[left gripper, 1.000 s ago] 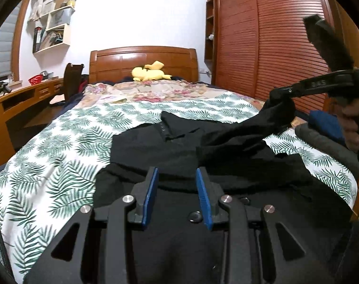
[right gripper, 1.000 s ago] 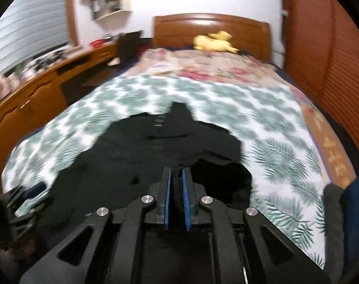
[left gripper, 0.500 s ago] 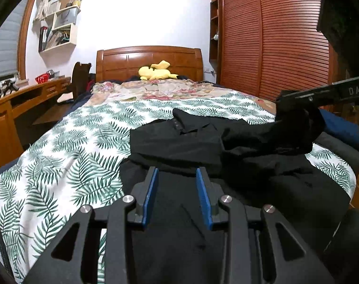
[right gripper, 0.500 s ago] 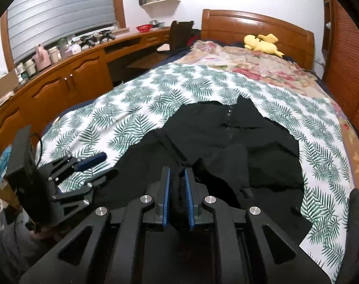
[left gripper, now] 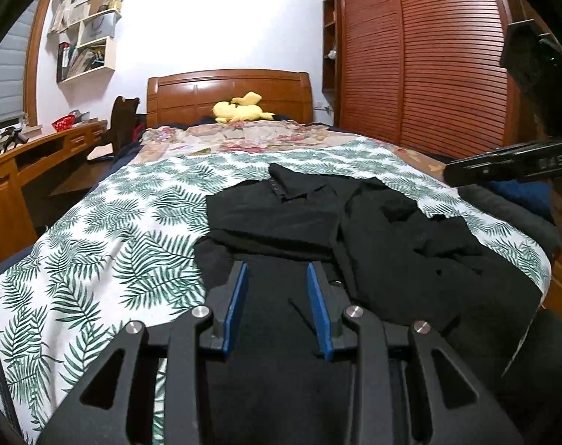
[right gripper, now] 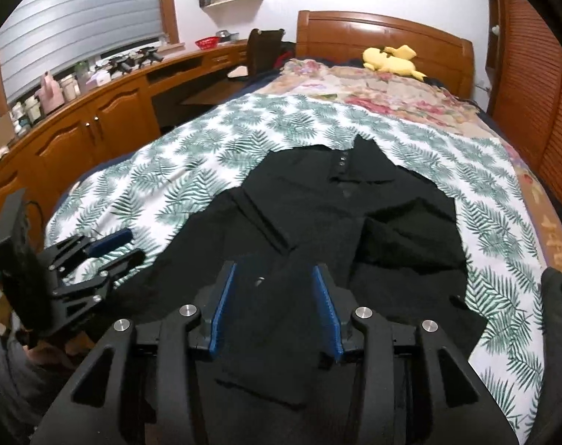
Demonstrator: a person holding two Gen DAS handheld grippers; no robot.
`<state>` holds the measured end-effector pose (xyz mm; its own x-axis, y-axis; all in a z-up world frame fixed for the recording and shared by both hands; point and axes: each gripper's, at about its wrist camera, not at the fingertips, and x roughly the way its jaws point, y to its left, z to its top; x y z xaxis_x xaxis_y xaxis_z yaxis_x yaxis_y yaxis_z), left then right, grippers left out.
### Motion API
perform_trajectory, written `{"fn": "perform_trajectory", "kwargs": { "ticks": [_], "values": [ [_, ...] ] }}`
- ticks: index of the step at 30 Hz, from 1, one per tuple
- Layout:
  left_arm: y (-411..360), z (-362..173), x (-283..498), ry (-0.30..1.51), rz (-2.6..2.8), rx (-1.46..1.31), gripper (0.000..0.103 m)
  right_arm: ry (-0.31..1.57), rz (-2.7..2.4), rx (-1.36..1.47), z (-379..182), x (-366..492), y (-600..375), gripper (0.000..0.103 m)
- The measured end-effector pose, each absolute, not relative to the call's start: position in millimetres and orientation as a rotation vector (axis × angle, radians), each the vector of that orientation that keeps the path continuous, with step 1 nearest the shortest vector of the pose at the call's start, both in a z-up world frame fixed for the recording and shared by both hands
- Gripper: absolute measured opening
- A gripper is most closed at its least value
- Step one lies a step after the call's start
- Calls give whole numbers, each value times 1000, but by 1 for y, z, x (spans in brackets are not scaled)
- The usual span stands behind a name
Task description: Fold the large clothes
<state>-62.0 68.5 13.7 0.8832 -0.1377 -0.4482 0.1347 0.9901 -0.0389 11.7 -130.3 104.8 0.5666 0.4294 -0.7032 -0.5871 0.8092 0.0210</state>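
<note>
Black collared polo shirt (right gripper: pixel 340 200) lies flat mid-bed on the palm-leaf bedspread (right gripper: pixel 192 170), right side folded inward; right gripper (right gripper: pixel 275 296) jaws opening, apparently releasing that fold, while left gripper (left gripper: pixel 277 298) hovers spread and empty near the hem.

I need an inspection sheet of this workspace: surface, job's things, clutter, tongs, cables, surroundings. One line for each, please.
Surface: bed with leaf-print cover, floral blanket at the head.
Job's things: black polo shirt lying partly folded, collar toward the headboard.
Clutter: yellow plush toy; dark clothes pile at the bed's edge.
Tongs: left tongs open, empty; right tongs opening above the shirt, gripping nothing.
Cables: nothing seen.
Surroundings: wooden desk, wardrobe, wall shelf.
</note>
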Motion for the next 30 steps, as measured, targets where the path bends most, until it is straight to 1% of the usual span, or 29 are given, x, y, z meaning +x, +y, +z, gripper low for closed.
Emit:
{"fn": "perform_trajectory", "kwargs": {
  "ticks": [7, 17, 28, 30],
  "values": [
    [30, 7, -67, 501, -238, 12, 32, 762, 561, -235, 86, 11, -158, 42],
    [-41, -20, -62, 617, -346, 68, 32, 797, 484, -236, 53, 1, -220, 43],
    [-47, -50, -56, 741, -282, 41, 32, 827, 475, -192, 20, -11, -269, 44],
    [-43, -55, -54, 766, -270, 16, 35, 827, 480, -180, 16, -12, -275, 44]
  ]
}}
